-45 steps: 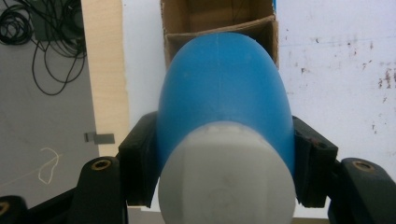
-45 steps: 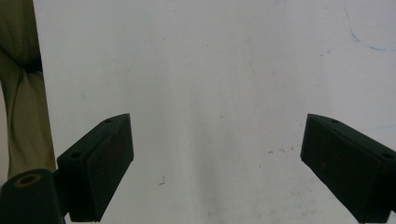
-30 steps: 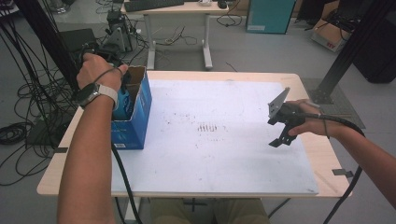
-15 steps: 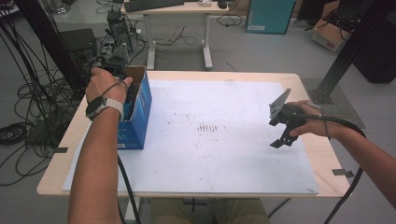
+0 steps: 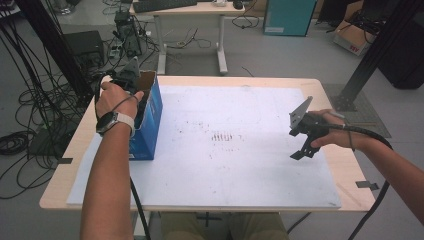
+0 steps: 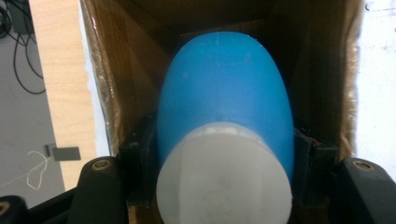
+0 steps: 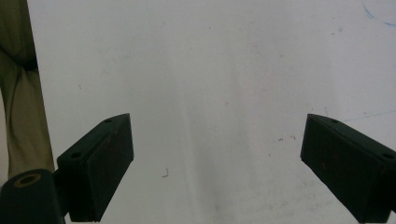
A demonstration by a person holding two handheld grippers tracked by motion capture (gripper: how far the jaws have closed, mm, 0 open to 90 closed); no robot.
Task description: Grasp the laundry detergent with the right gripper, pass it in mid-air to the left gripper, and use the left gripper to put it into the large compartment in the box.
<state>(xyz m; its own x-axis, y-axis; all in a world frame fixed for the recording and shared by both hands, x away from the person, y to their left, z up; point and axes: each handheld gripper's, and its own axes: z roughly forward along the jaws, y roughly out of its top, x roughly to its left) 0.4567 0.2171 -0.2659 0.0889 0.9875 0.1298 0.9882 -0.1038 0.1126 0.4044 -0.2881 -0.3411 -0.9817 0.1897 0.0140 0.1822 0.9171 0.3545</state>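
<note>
A light wooden tabletop carries a white sheet with faint dark marks at its middle. Around it lies a grey floor with bundles of black cables, a desk with a keyboard at the back, a teal cabinet and a cardboard carton.

A blue box with an open top and brown cardboard inside stands at the tabletop's left edge. The left gripper points down into that opening, its jaws closed on a blue bottle with a white cap. The pads press the bottle's two sides just above the cap, and the body reaches forward from the jaws into the box. The box walls stand close on either side of the jaws.

The right gripper is well apart from the box, over the sheet's right part. Its jaws stand wide with nothing between them, bare white sheet beneath.
</note>
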